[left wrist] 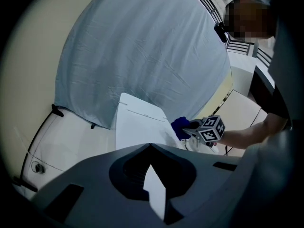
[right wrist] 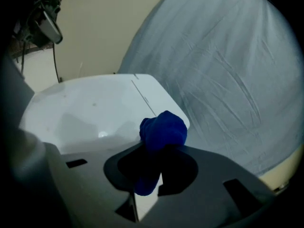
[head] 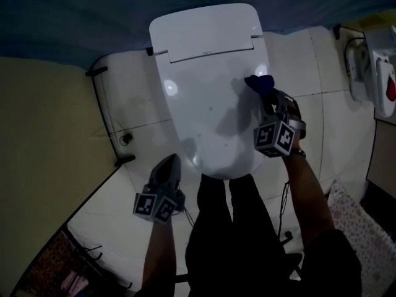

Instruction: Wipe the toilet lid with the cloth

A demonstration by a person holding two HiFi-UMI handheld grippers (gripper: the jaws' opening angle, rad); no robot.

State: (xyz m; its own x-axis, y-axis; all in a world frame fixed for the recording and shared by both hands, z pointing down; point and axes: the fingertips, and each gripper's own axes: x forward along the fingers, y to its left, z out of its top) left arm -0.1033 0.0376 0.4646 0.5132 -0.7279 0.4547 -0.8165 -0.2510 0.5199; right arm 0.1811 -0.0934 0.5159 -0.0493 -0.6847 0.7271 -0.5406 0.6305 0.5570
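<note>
Clamping the bunched blue cloth (right wrist: 163, 131) between the closed-down jaws of the right gripper (head: 265, 98), holding it at the right rear edge of the toilet lid (head: 210, 104), close to the hinge line; not managing to tell touching from hovering. Hanging the left gripper (head: 168, 164) off the lid's front left edge, jaws together on nothing. Probably risking a slide off that rounded edge, wiping so far out, or scraping bare jaw tips along the lid when tilting too flat.
</note>
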